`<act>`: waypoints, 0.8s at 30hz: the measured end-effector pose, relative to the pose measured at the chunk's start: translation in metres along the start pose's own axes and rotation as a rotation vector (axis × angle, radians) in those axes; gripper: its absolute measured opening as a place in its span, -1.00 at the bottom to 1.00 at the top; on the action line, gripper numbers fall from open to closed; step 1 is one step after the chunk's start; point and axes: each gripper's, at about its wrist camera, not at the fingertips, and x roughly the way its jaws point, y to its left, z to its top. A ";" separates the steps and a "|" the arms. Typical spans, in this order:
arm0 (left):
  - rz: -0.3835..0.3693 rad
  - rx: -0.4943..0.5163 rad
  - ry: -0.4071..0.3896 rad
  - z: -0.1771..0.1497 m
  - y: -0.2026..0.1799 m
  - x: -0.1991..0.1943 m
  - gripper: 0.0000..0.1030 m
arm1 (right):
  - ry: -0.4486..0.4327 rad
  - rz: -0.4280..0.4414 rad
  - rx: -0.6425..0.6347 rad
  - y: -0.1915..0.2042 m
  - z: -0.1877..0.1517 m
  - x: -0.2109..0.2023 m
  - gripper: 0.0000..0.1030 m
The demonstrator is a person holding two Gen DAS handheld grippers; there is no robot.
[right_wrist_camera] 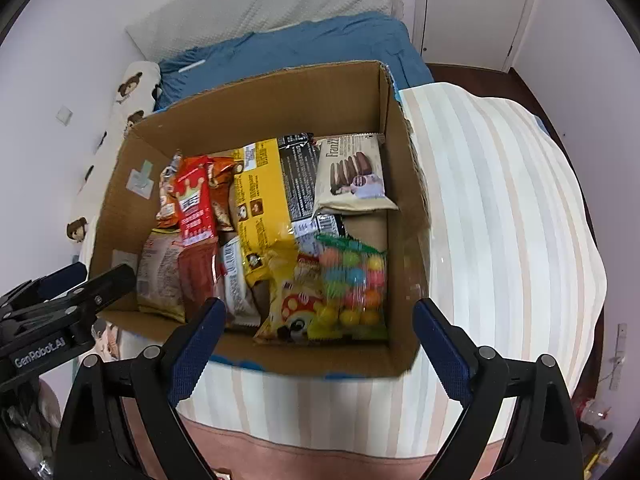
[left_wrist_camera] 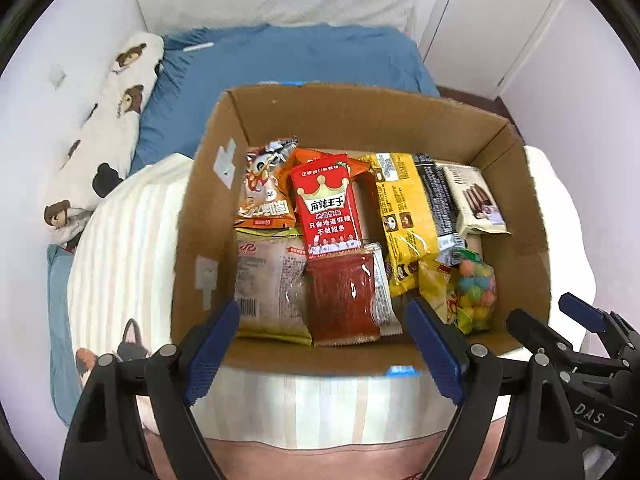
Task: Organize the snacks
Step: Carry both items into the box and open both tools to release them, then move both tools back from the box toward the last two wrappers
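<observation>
Both my tools hang spread and empty above the cardboard box [left_wrist_camera: 532, 216] — the left gripper [left_wrist_camera: 324, 344] over its near edge, the right gripper [right_wrist_camera: 316, 344] by the near right corner. The snacks lie inside: red packet [left_wrist_camera: 330, 208] mid-box, gumball bag [right_wrist_camera: 352, 284] at the near right. I judge one placement finished — next I must find any snack outside the box.

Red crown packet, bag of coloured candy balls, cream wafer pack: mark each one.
Red crown packet [left_wrist_camera: 329, 204], left wrist view, on its printed front.
Bag of coloured candy balls [right_wrist_camera: 354, 280], right wrist view, on the clear middle.
Cream wafer pack [right_wrist_camera: 352, 172], right wrist view, on the pictured wafers.
</observation>
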 end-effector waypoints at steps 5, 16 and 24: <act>0.012 -0.009 -0.089 -0.022 0.001 -0.032 0.67 | -0.076 0.000 -0.019 0.001 -0.025 -0.034 0.87; 0.014 0.013 -0.283 -0.071 -0.007 -0.114 0.67 | -0.233 0.011 -0.069 0.010 -0.077 -0.112 0.87; 0.009 0.002 -0.349 -0.097 -0.009 -0.148 0.67 | -0.297 0.052 -0.074 0.017 -0.104 -0.151 0.87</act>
